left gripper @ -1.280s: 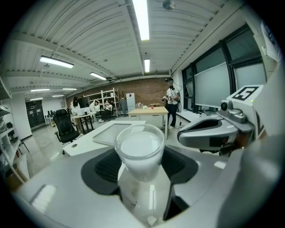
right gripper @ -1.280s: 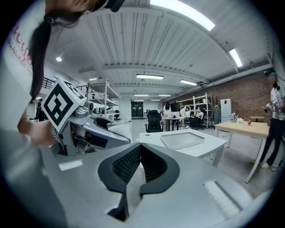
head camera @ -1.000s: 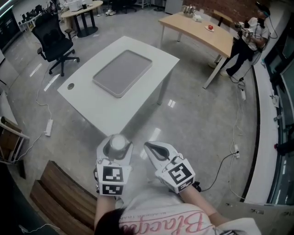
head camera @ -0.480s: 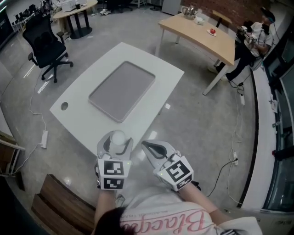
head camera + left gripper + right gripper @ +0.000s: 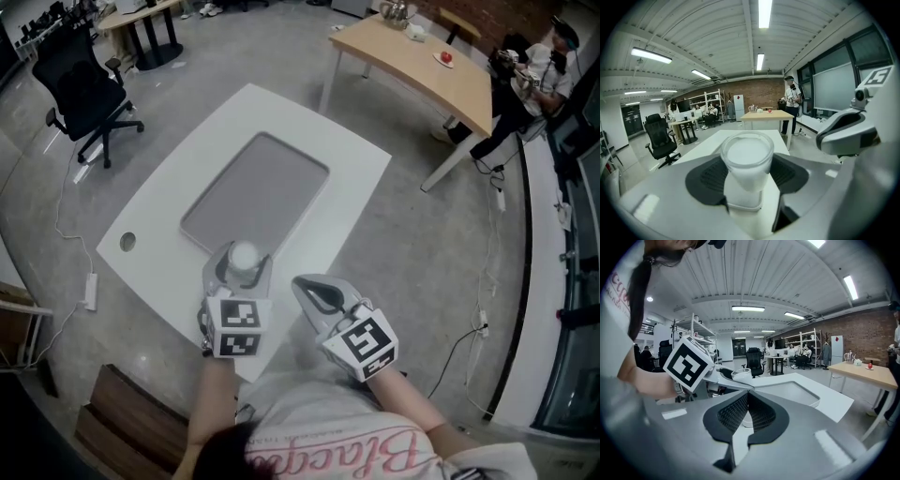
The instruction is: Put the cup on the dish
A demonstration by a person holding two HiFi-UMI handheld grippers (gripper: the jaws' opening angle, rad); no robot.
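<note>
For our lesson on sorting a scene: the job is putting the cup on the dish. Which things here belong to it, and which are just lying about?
Job: cup; left gripper holding it; grey tray on the white table.
Lying about: office chair; wooden table; closed, empty right gripper.

Quick count: one whitish translucent plastic cup (image 5: 243, 255), one flat grey rectangular tray (image 5: 258, 187), one white desk (image 5: 159, 234), one black office chair (image 5: 80, 89).
</note>
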